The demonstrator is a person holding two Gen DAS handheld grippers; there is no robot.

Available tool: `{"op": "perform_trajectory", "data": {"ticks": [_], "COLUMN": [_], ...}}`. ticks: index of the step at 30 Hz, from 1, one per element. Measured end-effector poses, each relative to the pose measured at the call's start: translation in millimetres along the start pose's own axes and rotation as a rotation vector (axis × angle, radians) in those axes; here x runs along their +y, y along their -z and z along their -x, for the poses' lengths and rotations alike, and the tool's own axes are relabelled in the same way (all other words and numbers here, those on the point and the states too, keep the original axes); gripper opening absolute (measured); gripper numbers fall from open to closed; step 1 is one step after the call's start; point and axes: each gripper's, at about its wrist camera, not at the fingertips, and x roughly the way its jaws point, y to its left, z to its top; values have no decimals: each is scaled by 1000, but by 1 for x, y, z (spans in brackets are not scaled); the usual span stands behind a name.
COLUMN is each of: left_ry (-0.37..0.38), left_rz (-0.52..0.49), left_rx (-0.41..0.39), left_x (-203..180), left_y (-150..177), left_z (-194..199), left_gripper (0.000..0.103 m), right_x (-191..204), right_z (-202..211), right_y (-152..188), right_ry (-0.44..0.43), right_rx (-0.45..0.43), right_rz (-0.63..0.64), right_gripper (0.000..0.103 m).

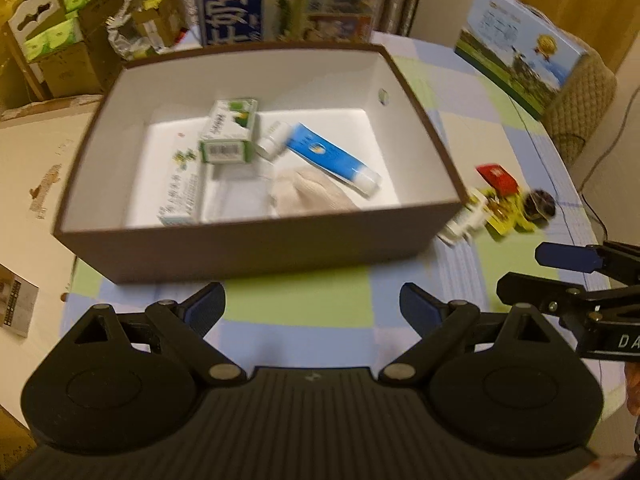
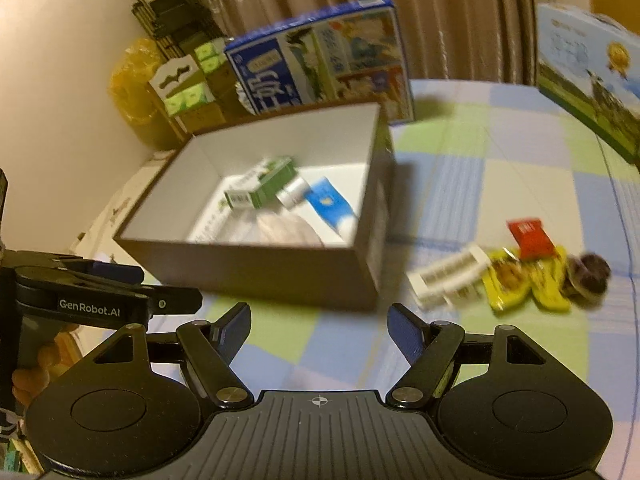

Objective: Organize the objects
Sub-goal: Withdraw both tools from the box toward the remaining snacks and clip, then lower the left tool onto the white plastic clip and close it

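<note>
So we've got a brown box (image 1: 248, 252) with a white inside sitting on the checked tablecloth (image 1: 304, 304), lid off. In it we can see a green-and-white carton (image 1: 230, 132) lying on top of a longer white flat carton (image 1: 182, 184), a blue tube (image 1: 332, 158) with a white cap angled toward the right wall, a small white bottle (image 1: 274, 138) right between the green carton and the tube, and something knitted and beige (image 1: 308, 192) at the near side.

Just off the box's right near corner there's a little heap on the cloth: a white blister-style pack (image 2: 448, 280) nearest the box, yellow packets (image 2: 528, 284) touching it, a red packet (image 2: 532, 236) resting on top of those, and a dark round thing (image 2: 588, 276) at the far end. It's too blurry for us to say what that last one is.

Our left gripper (image 1: 312, 308) hangs over the cloth just in front of the box's near wall, jaws spread wide, nothing between them. Our right gripper (image 2: 320, 328) is the same deal, spread apart and empty, low over the cloth near the box's front right corner, with the heap off to its right. Each gripper shows up at the edge of the other's view.

Behind the box stands a big blue milk carton case (image 2: 320, 56), and another printed box (image 1: 520, 48) sits at the table's far right.
</note>
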Motion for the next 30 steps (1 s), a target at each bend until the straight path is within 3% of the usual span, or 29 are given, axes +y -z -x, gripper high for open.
{"op": "perform_trajectory", "data": {"ticks": [20,30], "left_ry": [70,99], "left_rz": [-112,-179], "left_rx": [26,43], "left_x": [-99,-146], "left_y": [21,15], "left_z": [-15,-33], "left_gripper": [92,92], "right_x": [-78,-128], "right_z": [57,83], "right_y": [41,55], "right_ry": [96,161], "right_rx": [14,7], "right_rz": [-105,-175], "right_gripper": [73,73]}}
